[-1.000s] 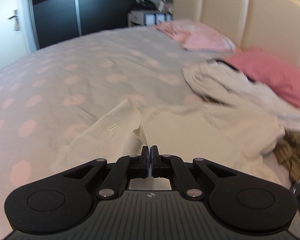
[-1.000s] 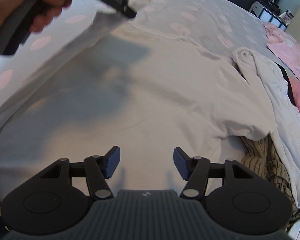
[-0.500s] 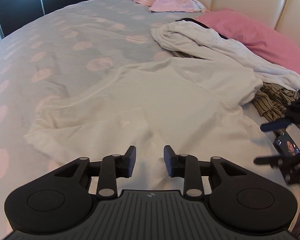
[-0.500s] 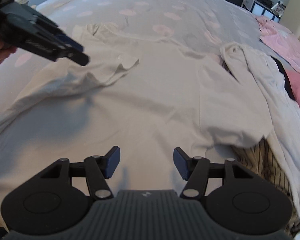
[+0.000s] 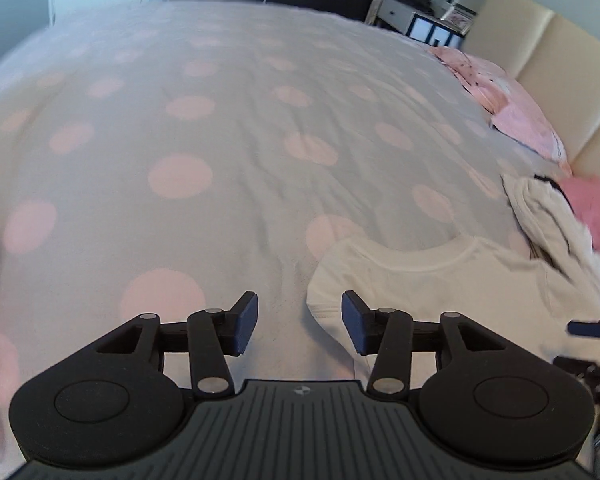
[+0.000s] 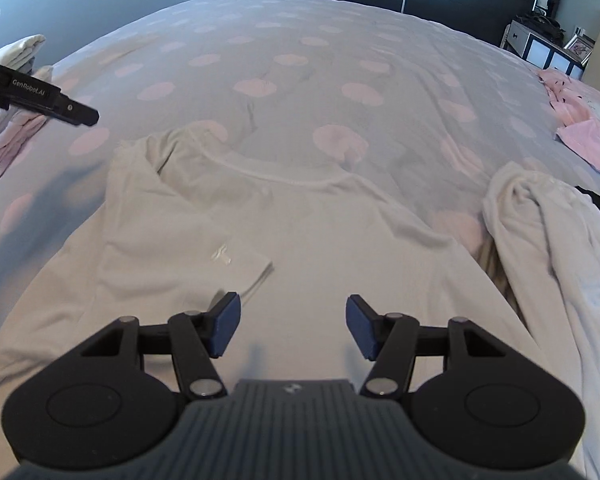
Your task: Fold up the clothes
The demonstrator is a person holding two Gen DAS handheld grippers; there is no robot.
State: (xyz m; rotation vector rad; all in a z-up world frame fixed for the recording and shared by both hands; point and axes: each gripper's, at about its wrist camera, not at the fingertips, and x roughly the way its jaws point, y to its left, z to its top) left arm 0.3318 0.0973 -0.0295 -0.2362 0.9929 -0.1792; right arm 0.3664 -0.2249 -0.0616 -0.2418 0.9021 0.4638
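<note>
A white T-shirt (image 6: 308,240) lies spread on the dotted bedspread (image 6: 300,80), collar toward the far side. Its left sleeve (image 6: 172,236) is folded in over the body. My left gripper (image 5: 300,320) hovers off the shirt's left shoulder (image 5: 380,276), over bare bedspread; its jaws are opening with nothing between them. One of its fingers (image 6: 74,111) shows at the left edge of the right wrist view, held by a hand. My right gripper (image 6: 294,328) hangs open over the shirt's middle, empty. Its fingertips (image 5: 584,328) show at the right edge of the left wrist view.
A heap of white clothes (image 6: 540,224) lies right of the shirt, with a striped garment (image 6: 496,268) under it. Pink bedding (image 6: 580,120) and a beige headboard (image 5: 560,64) are beyond. Folded laundry (image 6: 18,50) and a pink garment (image 6: 8,144) sit at the bed's left edge.
My left gripper was shut on the sleeve, let it go and swung off to the left of the shirt, opening. The sleeve now rests on the shirt's body. The right gripper shifted over the shirt, still open.
</note>
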